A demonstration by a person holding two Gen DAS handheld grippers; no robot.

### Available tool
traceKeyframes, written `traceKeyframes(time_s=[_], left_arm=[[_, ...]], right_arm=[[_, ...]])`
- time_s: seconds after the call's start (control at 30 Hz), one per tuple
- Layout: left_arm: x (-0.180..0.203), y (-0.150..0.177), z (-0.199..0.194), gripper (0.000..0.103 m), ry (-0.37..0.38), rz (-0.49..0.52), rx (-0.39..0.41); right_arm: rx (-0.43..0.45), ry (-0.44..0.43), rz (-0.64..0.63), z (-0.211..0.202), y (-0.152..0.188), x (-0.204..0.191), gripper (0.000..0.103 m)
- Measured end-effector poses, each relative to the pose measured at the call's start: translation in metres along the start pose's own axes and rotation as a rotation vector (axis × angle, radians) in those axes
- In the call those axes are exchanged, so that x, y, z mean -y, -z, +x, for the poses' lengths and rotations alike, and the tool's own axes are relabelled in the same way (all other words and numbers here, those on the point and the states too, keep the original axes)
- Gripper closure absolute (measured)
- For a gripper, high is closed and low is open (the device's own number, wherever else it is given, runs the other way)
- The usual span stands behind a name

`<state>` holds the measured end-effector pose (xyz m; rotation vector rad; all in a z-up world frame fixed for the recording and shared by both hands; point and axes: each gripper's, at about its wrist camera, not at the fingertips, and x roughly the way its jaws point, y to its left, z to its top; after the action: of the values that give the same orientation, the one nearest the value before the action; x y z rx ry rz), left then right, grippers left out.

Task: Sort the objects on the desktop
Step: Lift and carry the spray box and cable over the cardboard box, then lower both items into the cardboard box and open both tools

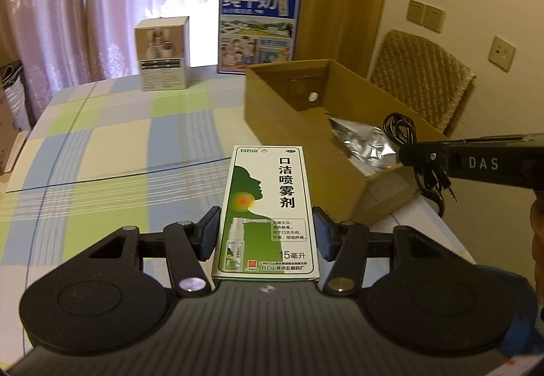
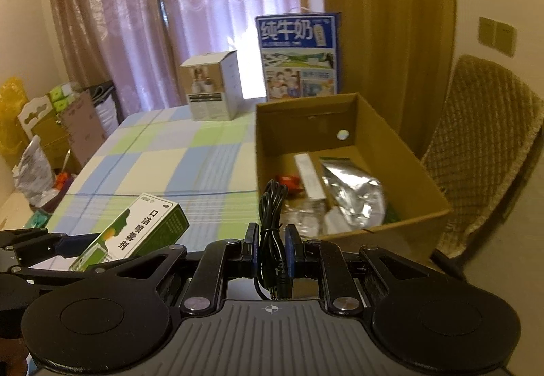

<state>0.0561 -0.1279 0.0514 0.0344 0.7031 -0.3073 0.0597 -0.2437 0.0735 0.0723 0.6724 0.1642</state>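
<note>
Carrying: your left gripper point(image 1: 265, 233) clamps the spray box point(image 1: 267, 209), your right gripper point(image 2: 271, 245) pinches the black cable point(image 2: 271, 206); next, release both over the far-right cardboard box point(image 2: 401, 154).

The left tool point(image 1: 265, 233), black with blue finger pads point(image 1: 210, 229), is pointing forward and level, its two fingers clamping the long sides of a white-and-green rectangular carton point(image 1: 267, 209). The right tool point(image 2: 271, 248), of the same build, is reaching in from the right, its blue pads point(image 2: 252, 246) pinching a coiled black cable point(image 2: 270, 226) upright between them.
</note>
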Motion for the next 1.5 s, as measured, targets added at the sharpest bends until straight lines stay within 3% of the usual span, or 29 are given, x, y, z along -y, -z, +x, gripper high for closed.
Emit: traceKeyframes(time_s=[0.83,1.5], left_arm=[[0.059,-0.011,0.002,0.052,0.099,0.030,0.001],[0.097,-0.035,0.047,0.052,0.161,0.009,-0.013]], right_arm=[[0.017,0.089,0.041,-0.034,0.004,0.058,0.091],[0.012,0.112,0.029,-0.010,-0.018,0.092,0.091]])
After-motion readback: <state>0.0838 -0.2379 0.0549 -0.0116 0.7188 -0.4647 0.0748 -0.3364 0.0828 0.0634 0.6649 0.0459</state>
